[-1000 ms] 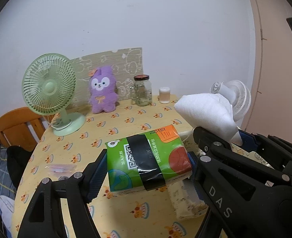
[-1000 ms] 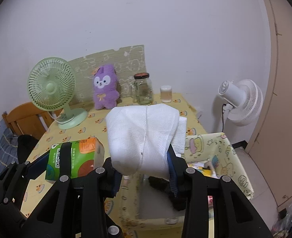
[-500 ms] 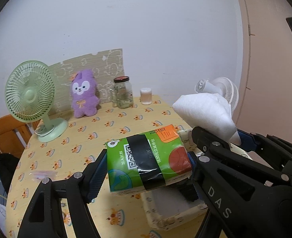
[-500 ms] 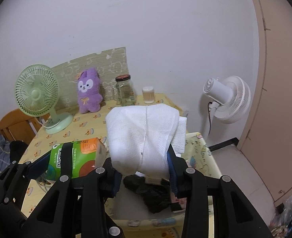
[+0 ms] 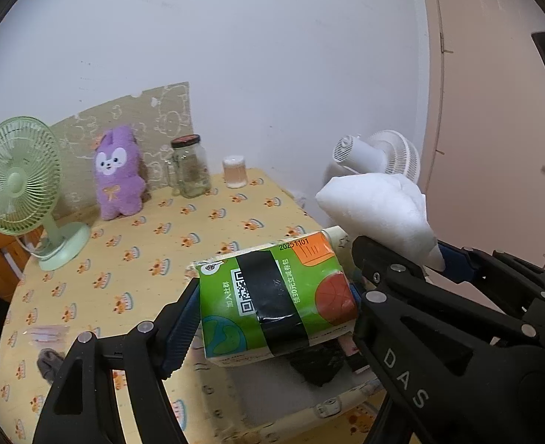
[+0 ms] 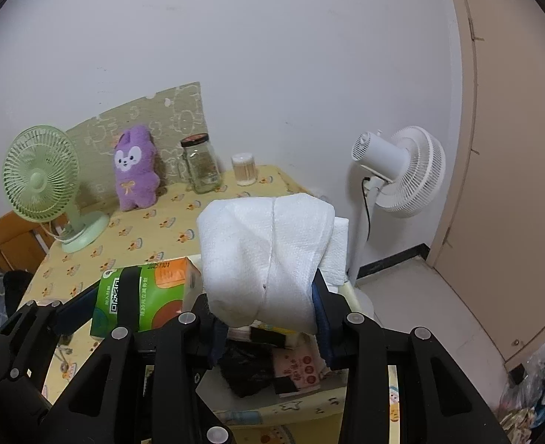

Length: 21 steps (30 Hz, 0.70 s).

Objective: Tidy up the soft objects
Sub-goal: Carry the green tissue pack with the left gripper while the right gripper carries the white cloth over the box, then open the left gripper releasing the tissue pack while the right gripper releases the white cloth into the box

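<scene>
While clamped, left hand-held gripper (image 5: 272, 307) w/ tissue pack (image 5: 276, 298), right (image 6: 268, 318) w/ towel (image 6: 268, 255)

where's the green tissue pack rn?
The green plastic-wrapped tissue pack is clamped in the left gripper, held above the patterned fabric storage bin, left of the white folded towel.

Both grippers now hang over the open storage box (image 6: 309, 401) rather than over the worktop (image 5: 131, 244). The box's dark contents (image 6: 246, 373) show beneath the green tissue pack (image 5: 276, 299) and the white towel (image 6: 268, 255). The plush rabbit (image 5: 119, 174) and green fan (image 5: 17, 185) sit farther left in view.
</scene>
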Each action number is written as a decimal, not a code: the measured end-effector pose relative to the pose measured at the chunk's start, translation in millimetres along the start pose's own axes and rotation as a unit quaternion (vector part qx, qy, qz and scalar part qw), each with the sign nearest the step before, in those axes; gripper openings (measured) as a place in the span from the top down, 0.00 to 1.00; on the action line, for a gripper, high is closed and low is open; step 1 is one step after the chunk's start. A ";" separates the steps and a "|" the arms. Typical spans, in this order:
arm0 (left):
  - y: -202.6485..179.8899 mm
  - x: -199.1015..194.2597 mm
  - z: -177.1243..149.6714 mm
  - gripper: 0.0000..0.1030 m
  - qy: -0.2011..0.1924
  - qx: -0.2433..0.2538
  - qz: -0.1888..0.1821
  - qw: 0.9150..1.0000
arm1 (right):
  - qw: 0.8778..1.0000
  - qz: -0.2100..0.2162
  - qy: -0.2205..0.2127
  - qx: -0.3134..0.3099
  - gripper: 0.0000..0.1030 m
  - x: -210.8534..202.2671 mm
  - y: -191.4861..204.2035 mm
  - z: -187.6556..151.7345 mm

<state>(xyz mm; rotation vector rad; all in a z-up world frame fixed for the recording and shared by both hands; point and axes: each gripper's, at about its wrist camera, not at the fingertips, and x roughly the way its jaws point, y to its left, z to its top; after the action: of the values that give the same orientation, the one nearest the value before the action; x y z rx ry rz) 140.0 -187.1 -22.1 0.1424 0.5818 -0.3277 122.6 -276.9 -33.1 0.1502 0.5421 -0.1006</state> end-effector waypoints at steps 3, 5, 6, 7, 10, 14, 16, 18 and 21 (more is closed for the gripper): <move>-3.7 5.7 -0.5 0.23 0.005 0.002 -0.010 1.000 | 1.000 -0.006 0.004 0.003 0.59 2.9 -4.9 -1.8; -5.3 9.9 -1.8 0.23 0.011 0.003 -0.017 1.000 | 1.000 -0.008 0.009 0.003 0.59 6.2 -7.6 -3.5; -6.2 11.8 -2.7 0.23 0.014 0.004 -0.018 1.000 | 1.000 -0.010 0.012 0.004 0.59 7.8 -8.6 -4.5; -6.6 14.3 -3.6 0.21 0.017 0.005 -0.018 1.000 | 1.000 -0.012 0.015 0.004 0.59 10.0 -9.6 -5.9; -6.4 22.3 -6.6 0.14 0.031 0.006 -0.014 0.999 | 1.000 -0.018 0.024 0.002 0.60 16.5 -11.9 -9.6; -3.9 29.2 -10.3 0.11 0.045 0.005 -0.016 0.999 | 0.999 -0.015 0.037 0.003 0.59 25.1 -10.7 -13.4; -2.5 30.9 -11.6 0.11 0.048 0.006 -0.011 0.999 | 0.999 -0.010 0.042 0.002 0.59 28.0 -9.2 -15.2; -0.9 32.2 -13.1 0.11 0.052 0.008 -0.006 0.999 | 0.999 -0.006 0.045 0.001 0.59 30.8 -7.5 -16.5; 2.2 36.7 -14.7 0.10 0.061 0.008 0.006 0.998 | 0.999 -0.002 0.054 0.002 0.57 37.3 -4.5 -18.5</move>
<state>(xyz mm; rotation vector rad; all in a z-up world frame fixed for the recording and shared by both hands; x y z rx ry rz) 162.1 -191.4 -54.7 0.1826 0.6984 -0.3139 144.4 -280.3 -68.8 0.1585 0.6500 -0.0974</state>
